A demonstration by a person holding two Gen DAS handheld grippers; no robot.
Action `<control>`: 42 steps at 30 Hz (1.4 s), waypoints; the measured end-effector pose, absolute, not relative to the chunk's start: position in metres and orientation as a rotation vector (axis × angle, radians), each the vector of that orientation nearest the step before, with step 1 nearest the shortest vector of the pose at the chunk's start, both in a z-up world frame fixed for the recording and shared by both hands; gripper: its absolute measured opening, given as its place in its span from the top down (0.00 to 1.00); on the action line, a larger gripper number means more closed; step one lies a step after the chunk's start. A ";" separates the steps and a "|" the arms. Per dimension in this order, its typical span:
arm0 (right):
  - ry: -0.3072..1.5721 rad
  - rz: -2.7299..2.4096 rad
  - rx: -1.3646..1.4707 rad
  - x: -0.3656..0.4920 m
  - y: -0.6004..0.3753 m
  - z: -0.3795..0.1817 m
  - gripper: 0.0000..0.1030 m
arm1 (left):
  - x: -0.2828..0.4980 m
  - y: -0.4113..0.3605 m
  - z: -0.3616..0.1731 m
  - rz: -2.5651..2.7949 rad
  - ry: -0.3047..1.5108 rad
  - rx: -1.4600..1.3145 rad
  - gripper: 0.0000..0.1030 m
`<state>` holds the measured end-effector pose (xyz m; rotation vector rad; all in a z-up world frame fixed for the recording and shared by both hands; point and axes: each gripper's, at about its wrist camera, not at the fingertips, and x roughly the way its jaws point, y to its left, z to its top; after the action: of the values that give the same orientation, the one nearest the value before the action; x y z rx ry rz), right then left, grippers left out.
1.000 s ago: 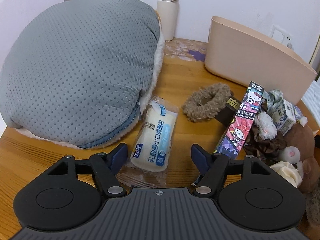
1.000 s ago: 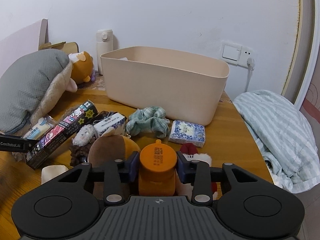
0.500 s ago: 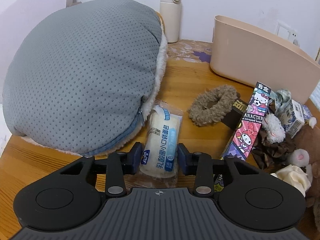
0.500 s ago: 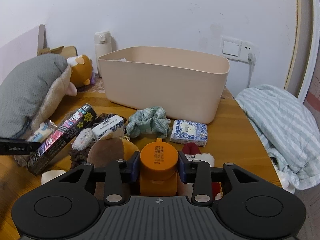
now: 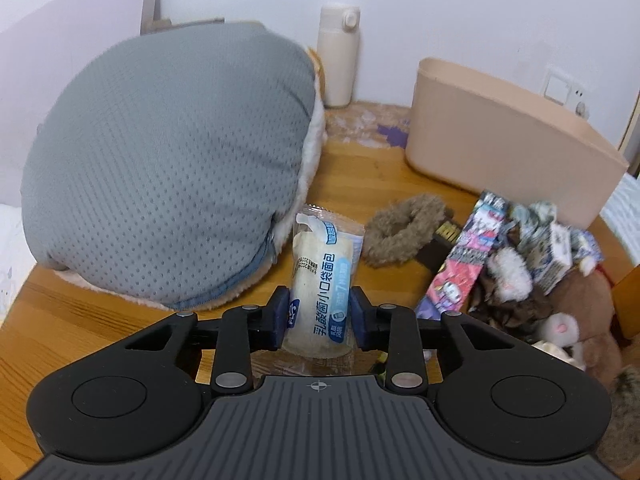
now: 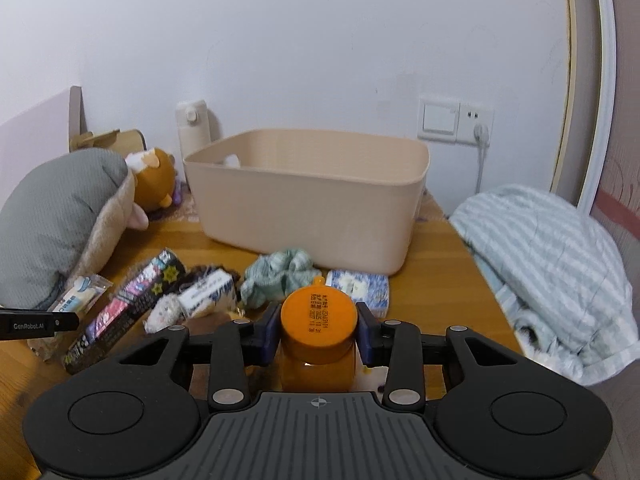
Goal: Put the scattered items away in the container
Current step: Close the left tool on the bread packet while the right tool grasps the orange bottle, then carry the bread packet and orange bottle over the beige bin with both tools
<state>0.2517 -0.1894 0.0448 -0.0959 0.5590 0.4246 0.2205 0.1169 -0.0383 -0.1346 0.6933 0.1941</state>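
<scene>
Wooden table (image 5: 380, 168), cluttered: left gripper (image 5: 319, 317) closing on bread packet (image 5: 322, 280); right gripper (image 6: 318, 334) clamps orange bottle (image 6: 318, 328) before tub (image 6: 312, 204).

bin (image 6: 320, 216) behind clutter | pillow (image 6: 52, 224) left | blanket (image 6: 560, 264) right

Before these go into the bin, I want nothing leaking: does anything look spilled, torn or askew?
Nothing stands out: the bread packet looks sealed and the orange bottle is capped. The beige bin stands upright.
</scene>
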 end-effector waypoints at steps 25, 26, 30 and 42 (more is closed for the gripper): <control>0.400 0.427 -0.058 0.301 -0.202 0.126 0.66 | 0.267 0.044 0.087 0.094 0.429 -0.064 0.69; 0.398 0.425 -0.056 0.305 -0.202 0.127 0.66 | 0.272 0.041 0.091 0.100 0.416 -0.064 0.69; 0.392 0.421 -0.040 0.324 -0.201 0.134 0.66 | 0.297 0.033 0.102 0.102 0.387 -0.050 0.69; 0.368 0.440 -0.035 0.381 -0.179 0.147 0.66 | 0.385 0.010 0.111 0.105 0.422 -0.035 0.69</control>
<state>0.3809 -0.1794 0.1470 -0.0347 0.3684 0.4395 0.3852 0.0096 0.1110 -0.0350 0.4221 0.1051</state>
